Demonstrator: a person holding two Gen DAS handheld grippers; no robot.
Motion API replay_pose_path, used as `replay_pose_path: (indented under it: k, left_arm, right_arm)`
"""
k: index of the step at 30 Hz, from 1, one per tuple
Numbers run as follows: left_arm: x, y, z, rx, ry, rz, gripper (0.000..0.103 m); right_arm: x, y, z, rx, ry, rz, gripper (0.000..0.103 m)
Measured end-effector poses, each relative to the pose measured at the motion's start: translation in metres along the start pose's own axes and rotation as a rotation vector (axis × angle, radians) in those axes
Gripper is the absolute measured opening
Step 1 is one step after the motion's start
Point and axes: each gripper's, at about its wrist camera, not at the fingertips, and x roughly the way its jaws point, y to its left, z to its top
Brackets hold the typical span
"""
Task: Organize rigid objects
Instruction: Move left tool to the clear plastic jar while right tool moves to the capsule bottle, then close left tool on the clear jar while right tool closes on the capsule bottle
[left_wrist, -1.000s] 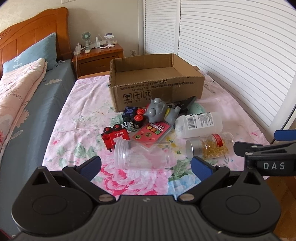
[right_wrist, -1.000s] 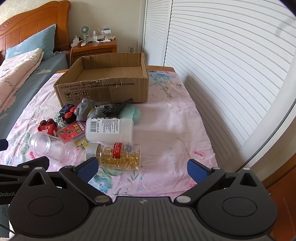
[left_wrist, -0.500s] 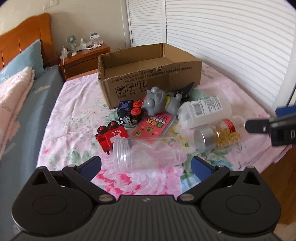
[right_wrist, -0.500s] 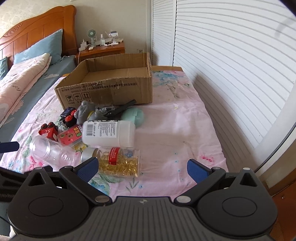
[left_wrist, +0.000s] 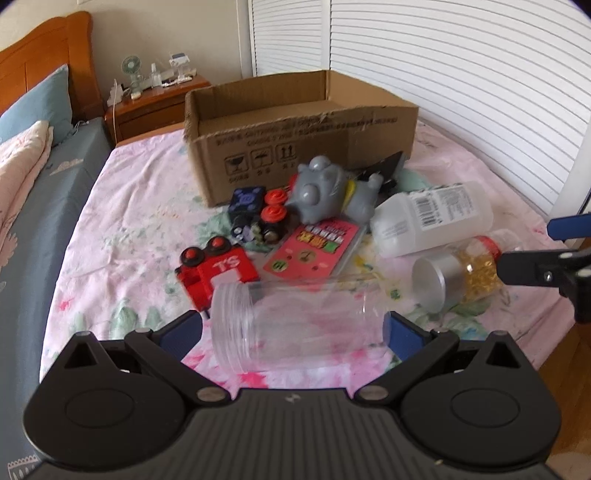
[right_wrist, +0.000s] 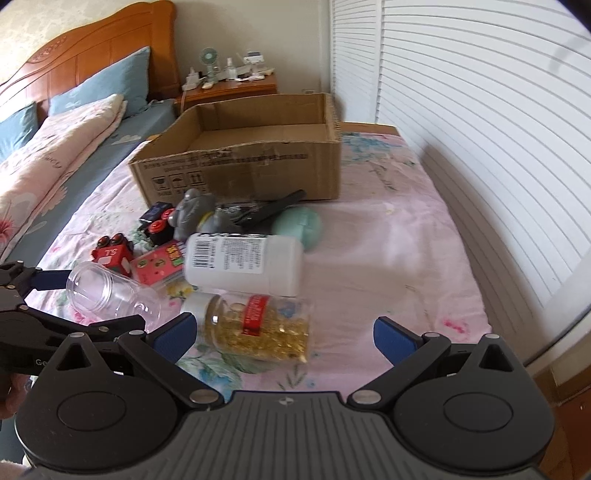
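Note:
A clear plastic jar (left_wrist: 299, 325) lies on its side on the floral sheet, between the fingers of my open left gripper (left_wrist: 291, 332); the pads are not pressed on it. A bottle of yellow capsules (right_wrist: 258, 328) lies just ahead of my open right gripper (right_wrist: 284, 332), by its left finger. Behind lie a white bottle (right_wrist: 243, 266), a red toy truck (left_wrist: 216, 269), a pink card pack (left_wrist: 314, 249), a grey toy (left_wrist: 328, 195), a black toy with red knobs (left_wrist: 258, 218) and a green round object (right_wrist: 299, 225). An open cardboard box (left_wrist: 299, 136) stands beyond, empty inside.
The bed's right edge runs along white louvred doors (right_wrist: 480, 110). A blue bed with pillows (right_wrist: 74, 110) lies to the left. A wooden nightstand (left_wrist: 155, 107) with a small fan stands behind the box. The right gripper shows at the right of the left wrist view (left_wrist: 546, 269).
Both grippers have moved forward and lower toward the pile. The clear jar now sits between the left fingers, and the capsule bottle is close to the right gripper's left finger.

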Motion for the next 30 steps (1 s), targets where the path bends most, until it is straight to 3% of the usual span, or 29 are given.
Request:
replay_pose_path:
  k: [13, 19, 24, 27, 30]
  left_arm:
    - [0.004, 0.026, -0.017, -0.049, 0.018, -0.007, 0.102]
    - [0.012, 0.026, -0.018, -0.054, 0.028, -0.009, 0.102]
    - [0.013, 0.026, -0.02, -0.061, 0.013, -0.005, 0.102]
    - [0.014, 0.027, -0.019, -0.06, 0.017, -0.008, 0.102]
    - [0.014, 0.027, -0.017, -0.064, 0.031, -0.004, 0.103]
  right_arm:
    - [0.038, 0.014, 0.004, 0.041, 0.101, 0.066, 0.103]
    - [0.054, 0.023, 0.006, 0.005, 0.13, -0.029, 0.103]
    - [0.058, 0.01, -0.004, 0.002, 0.163, -0.051, 0.103]
    - [0.056, 0.004, -0.011, -0.033, 0.151, -0.094, 0.103]
    - [0.052, -0.002, -0.016, -0.051, 0.132, -0.079, 0.103]
